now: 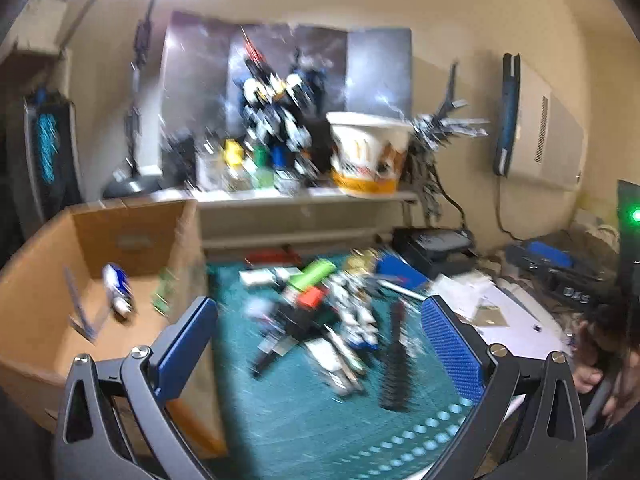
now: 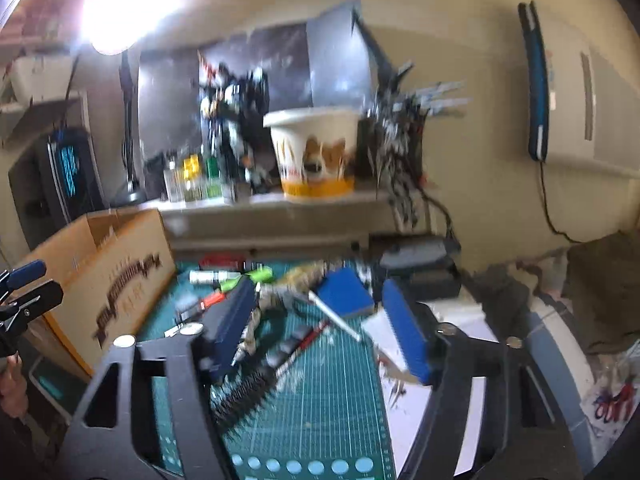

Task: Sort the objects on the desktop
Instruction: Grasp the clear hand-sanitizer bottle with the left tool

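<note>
Both views are motion-blurred. My left gripper (image 1: 320, 320) is open and empty, held above the green cutting mat (image 1: 280, 420). Ahead of it lie a white robot model (image 1: 352, 320), a green marker (image 1: 316, 272), a black brush (image 1: 394, 364) and a blue block (image 1: 400, 272). The open cardboard box (image 1: 40, 280) at the left holds a blue-white can (image 1: 116, 284) and small items. My right gripper (image 2: 320, 312) is open and empty over the same mat (image 2: 328, 400), above the brush (image 2: 244, 396), a white pen (image 2: 336, 312) and the blue block (image 2: 344, 292).
A shelf (image 1: 304, 196) behind the mat carries a cartoon bucket (image 1: 368, 156), small bottles and a large robot model (image 1: 276, 112). Black devices (image 1: 436, 244) and papers (image 1: 516, 320) crowd the right side. The left gripper shows at the left edge of the right wrist view (image 2: 24, 296).
</note>
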The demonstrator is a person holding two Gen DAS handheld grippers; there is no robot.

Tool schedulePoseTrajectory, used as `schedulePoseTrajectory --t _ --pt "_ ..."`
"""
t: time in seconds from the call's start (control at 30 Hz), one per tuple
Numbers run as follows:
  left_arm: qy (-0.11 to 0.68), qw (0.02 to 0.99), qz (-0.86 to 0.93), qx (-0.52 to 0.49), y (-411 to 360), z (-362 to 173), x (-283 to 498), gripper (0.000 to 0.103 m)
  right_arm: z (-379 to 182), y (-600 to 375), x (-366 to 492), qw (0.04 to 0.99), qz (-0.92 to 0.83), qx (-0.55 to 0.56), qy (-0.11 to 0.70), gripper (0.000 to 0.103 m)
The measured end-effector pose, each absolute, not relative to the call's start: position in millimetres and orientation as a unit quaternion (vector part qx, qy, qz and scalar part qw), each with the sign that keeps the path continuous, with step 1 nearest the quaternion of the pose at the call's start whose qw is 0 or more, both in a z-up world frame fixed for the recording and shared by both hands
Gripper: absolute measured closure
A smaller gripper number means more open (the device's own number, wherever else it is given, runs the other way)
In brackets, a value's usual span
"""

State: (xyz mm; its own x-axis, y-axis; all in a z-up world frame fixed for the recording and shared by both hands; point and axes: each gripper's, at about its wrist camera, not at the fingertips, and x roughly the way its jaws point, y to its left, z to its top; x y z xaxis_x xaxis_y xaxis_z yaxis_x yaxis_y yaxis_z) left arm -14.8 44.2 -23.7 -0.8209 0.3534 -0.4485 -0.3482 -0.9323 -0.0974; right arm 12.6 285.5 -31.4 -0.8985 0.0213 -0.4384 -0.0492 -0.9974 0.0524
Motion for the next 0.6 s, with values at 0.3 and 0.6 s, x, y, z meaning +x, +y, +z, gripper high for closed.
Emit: schedulePoseTrajectory --t 0.3,0.6 --pt "-0.026 0.174 0.906 -0.386 75.7 -118.5 -78.8 0.049 -74.1 293.4 -3.7 -0.022 0.960 -0.274 0.060 0.041" --pt "-0.023 0.149 0.890 -0.431 84.3 -143.6 -120.2 0.064 -104.4 287.6 -23.2 -0.079 0.943 -0.316 0.073 0.041"
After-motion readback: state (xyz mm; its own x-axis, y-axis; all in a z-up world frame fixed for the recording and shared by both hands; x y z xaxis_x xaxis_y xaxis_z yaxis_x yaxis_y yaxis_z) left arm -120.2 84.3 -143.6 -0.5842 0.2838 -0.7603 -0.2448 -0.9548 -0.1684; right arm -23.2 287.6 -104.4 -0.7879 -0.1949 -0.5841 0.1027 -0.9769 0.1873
